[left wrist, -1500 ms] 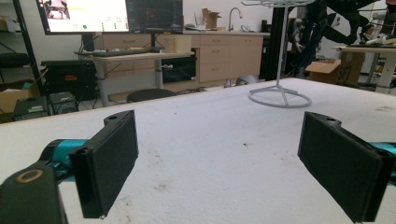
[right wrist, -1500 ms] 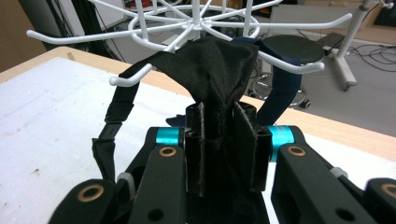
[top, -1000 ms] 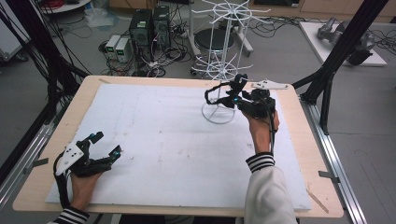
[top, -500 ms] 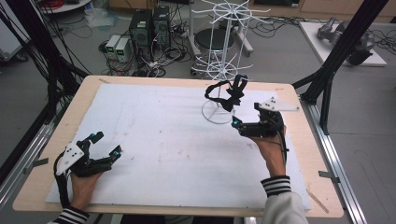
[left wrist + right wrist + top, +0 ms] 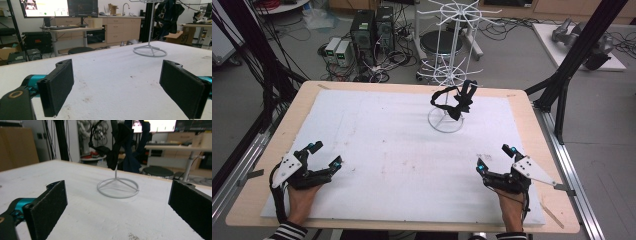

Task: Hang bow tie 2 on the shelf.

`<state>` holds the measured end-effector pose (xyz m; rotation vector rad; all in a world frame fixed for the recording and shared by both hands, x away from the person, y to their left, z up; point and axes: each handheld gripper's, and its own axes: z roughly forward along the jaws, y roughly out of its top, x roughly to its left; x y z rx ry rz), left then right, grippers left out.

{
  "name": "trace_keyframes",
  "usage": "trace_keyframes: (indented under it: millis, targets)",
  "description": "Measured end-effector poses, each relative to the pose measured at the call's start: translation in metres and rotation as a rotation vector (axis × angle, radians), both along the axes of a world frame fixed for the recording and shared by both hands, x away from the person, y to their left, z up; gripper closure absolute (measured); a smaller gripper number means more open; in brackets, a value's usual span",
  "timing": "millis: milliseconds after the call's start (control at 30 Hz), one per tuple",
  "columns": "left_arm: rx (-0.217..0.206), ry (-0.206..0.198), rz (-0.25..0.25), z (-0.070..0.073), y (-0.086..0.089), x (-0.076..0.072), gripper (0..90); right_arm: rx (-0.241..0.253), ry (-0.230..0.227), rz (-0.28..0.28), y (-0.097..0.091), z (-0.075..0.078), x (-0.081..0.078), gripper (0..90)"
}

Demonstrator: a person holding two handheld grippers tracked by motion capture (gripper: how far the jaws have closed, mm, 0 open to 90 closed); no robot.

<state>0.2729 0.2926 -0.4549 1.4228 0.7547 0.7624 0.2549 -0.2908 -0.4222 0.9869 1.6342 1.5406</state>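
a lab: computer towers [image 5: 372, 30], cables on the floor, monitors [image 5: 58, 7], workbenches.

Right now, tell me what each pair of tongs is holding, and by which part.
Nothing is held. The left tongs and right tongs both stand open over the white mat; the black bow tie hangs on the white wire stand.

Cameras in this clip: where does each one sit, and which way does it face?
High view: above the near edge, facing forward and down on the table; both hands, left gripper and right gripper show.
Left gripper view: low over the table, between its own black fingers, facing the white stand.
Right gripper view: low, facing that stand and the black bow tie on it.
All three share the stand.
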Motion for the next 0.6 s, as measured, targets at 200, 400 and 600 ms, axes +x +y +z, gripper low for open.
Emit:
trace_keyframes:
  millis: [200, 400, 600]
  targets:
    - [0.002, -0.002, 0.001, 0.0, 0.0, 0.0, 12.6, 0.02, -0.043, -0.065, -0.008, -0.024, -0.007, 1.2]
    - [0.004, -0.002, 0.002, 0.0, 0.0, -0.001, 12.6, 0.004, -0.062, -0.067, -0.007, -0.032, -0.01, 1.5]
    - [0.003, -0.003, 0.003, 0.0, 0.0, -0.001, 12.6, 0.008, -0.07, -0.064, -0.007, -0.033, -0.011, 1.4]
